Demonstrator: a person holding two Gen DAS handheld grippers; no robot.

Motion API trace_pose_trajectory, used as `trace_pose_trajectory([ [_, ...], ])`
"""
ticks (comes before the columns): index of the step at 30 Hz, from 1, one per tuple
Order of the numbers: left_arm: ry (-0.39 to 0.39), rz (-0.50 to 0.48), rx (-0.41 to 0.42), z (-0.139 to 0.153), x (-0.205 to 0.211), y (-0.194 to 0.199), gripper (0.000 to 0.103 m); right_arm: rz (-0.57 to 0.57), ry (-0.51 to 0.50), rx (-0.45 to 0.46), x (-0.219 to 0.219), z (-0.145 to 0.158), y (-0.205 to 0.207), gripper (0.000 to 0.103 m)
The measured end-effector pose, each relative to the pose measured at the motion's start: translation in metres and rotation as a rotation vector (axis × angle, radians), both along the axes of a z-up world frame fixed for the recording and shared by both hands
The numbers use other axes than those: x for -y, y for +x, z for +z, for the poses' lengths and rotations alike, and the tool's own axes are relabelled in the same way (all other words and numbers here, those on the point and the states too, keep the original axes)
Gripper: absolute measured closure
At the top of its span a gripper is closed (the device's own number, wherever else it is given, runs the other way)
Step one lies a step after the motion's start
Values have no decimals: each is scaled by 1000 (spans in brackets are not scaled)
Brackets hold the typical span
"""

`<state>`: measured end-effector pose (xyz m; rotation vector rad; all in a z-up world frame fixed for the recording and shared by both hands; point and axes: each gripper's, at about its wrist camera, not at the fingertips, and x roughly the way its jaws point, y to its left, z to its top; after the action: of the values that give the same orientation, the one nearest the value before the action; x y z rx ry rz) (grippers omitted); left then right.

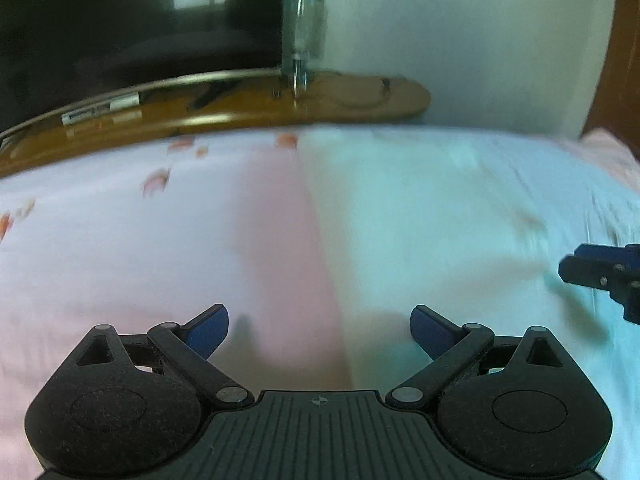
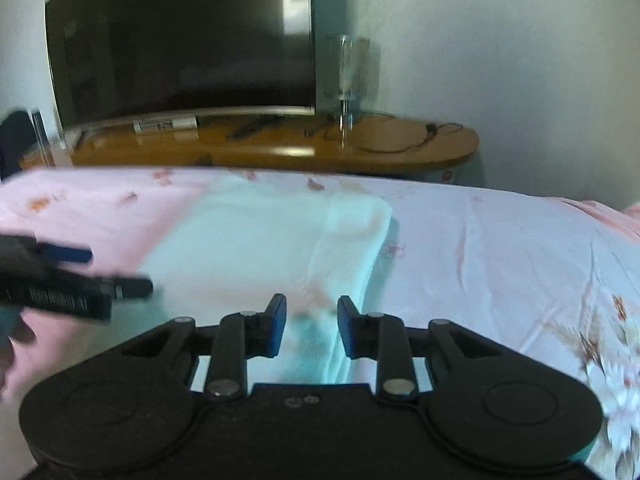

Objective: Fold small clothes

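Surveying the scene from the largest item down, we find a bed [image 2: 500, 240] under a pink floral sheet, with a wooden desk [image 2: 280, 148] beyond it carrying a dark television [image 2: 180, 40] and a clear glass vessel [image 2: 347, 68].

The task's thing, a pale mint-white garment [image 2: 260, 240], lies flat on the bed. Its right side appears already turned over into a thicker layered band, though blur prevents us from confirming how many layers. We judge the fold to be partly made, with the tools between grasps and seeking the next edge.

The left tool [image 1: 319, 330] hangs over the garment's left border where it meets the sheet, jaws spread wide, nothing between them. The right tool [image 2: 312, 326] stands over the near end of the folded band; its jaws are narrow but apart, cloth lying beneath the gap, and we see no pad pressing on it.

The next move, in our judgement, calls for each tool to descend on a near edge or corner, pinch one layer group cleanly, and carry it across evenly.

Containers: the glass vessel is the only one in view, and its contents cannot be made out.
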<state>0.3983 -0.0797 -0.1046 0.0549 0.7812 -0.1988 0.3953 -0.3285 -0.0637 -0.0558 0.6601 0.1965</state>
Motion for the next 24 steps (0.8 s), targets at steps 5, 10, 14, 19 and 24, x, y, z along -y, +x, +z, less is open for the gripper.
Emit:
trace_pose_trajectory([
  [5,-7,-32,38,2,-22,-35,5,17,-56,-99,3,-32,-43,74],
  [10,-115,-14,47,22,-42,6,5,-42,123,-8,28,1,-30,30],
  [14,-306,-46,-116,15,-49,55,17,-79,330,-123,57,-6,25,40],
  [19,-348,-71,-200,-2,-40,81,17,-123,485,-229,78,-34,64,39],
  [24,-378,-77,-177,-7,-33,83,17,-37,406,-218,61,-50,74,41],
])
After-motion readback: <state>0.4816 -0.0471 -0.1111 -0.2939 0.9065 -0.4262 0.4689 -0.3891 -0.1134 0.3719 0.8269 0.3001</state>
